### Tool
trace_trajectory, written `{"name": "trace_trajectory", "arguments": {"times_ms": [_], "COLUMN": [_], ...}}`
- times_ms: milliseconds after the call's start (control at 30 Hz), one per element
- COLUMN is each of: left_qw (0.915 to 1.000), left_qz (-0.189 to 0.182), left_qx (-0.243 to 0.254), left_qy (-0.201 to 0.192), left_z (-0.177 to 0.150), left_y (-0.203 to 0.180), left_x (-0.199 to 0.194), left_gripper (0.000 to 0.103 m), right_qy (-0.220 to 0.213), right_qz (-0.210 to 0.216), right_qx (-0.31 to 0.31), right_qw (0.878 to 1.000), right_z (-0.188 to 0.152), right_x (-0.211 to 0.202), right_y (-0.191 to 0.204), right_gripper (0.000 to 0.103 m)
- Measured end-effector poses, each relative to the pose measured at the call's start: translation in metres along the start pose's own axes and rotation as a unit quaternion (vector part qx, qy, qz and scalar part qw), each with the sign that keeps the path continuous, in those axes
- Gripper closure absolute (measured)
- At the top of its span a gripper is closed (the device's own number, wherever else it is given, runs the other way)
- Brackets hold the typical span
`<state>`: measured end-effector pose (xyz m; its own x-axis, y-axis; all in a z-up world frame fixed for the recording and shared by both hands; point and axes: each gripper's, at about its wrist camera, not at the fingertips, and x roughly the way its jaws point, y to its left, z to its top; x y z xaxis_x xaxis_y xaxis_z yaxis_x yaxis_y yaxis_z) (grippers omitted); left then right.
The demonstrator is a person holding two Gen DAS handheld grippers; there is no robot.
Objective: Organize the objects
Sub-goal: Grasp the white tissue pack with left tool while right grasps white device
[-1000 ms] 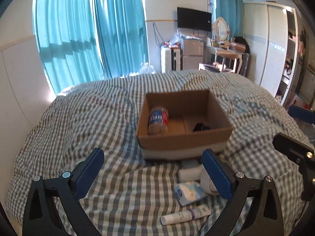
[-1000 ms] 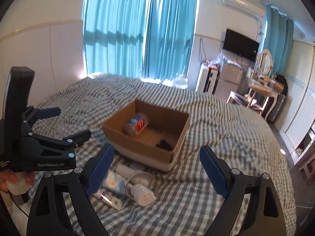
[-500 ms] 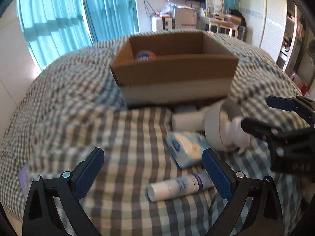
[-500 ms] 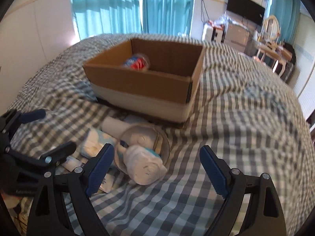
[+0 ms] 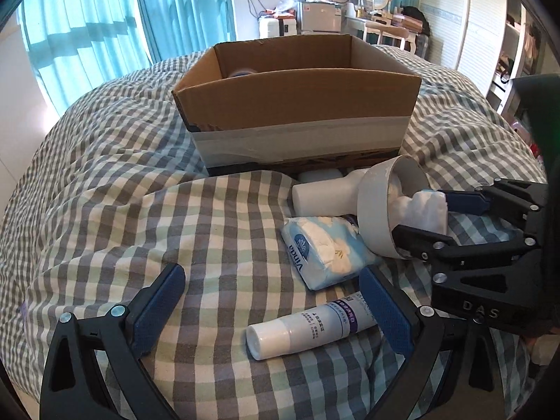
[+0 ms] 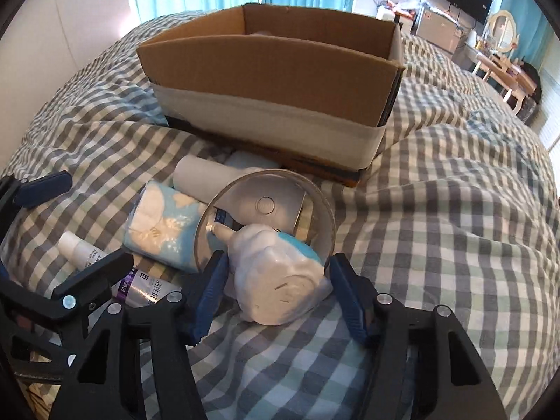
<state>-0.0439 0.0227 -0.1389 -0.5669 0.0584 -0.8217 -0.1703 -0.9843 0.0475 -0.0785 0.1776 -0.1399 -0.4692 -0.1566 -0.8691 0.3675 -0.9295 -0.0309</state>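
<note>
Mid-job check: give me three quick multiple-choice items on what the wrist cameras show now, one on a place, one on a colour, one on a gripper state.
1. Where does the white tube lie?
A. inside the cardboard box
B. on the checked bedcover, in front of the box
C. on the dresser

2. What colour is the tissue pack?
A. red
B. light blue and white
C. black

3. How does the right gripper stand?
A. fingers on either side of the white figurine
B. far above the bed, nothing between its fingers
C. shut on the tube

Answers: 1 B, the tube rests on the bedcover near the left gripper, outside the cardboard box. 2 B, its wrapper is pale blue with white. 3 A, the white figurine sits between the blue pads; contact cannot be confirmed.
</note>
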Motion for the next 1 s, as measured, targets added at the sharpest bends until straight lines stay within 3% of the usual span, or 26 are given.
{"name": "trace_trajectory", "arguments": {"times_ms": [267, 400, 500, 600, 767, 867, 1000], "left_qw": [0.9994, 0.9980, 0.9951, 0.9937, 0.9943, 0.9948, 0.9969], "left_qz": [-0.018, -0.015, -0.007, -0.006, -0.025, -0.022, -0.015], "left_qx": [0.000, 0.042, 0.080, 0.094, 0.078, 0.080, 0.069], "left_qy": [0.028, 0.045, 0.058, 0.060, 0.067, 0.059, 0.036], "left_z": [0.017, 0.020, 0.019, 0.022, 0.030, 0.030, 0.030], "left_y": [-0.001, -0.020, -0.036, -0.045, -0.045, -0.044, -0.036], "left_x": [0.020, 0.033, 0.043, 0.049, 0.061, 0.057, 0.041], "left_gripper": [0.001, 0.004, 0.018, 0.018, 0.018, 0.030, 0.054], "right_qy": [-0.074, -0.096, -0.097, -0.092, -0.078, -0.076, -0.076], "right_qz": [0.004, 0.002, 0.005, 0.010, 0.015, 0.018, 0.022], "right_qx": [0.037, 0.055, 0.062, 0.063, 0.067, 0.073, 0.081], "right_qw": [0.997, 0.994, 0.993, 0.994, 0.995, 0.994, 0.994], "right_z": [-0.005, -0.009, -0.009, -0.009, -0.014, -0.016, -0.020], "right_x": [-0.057, -0.075, -0.078, -0.073, -0.064, -0.061, -0.059], "right_y": [-0.020, -0.035, -0.038, -0.036, -0.041, -0.043, -0.047], "right_gripper": [0.044, 0.044, 0.044, 0.044, 0.044, 0.044, 0.044]}}
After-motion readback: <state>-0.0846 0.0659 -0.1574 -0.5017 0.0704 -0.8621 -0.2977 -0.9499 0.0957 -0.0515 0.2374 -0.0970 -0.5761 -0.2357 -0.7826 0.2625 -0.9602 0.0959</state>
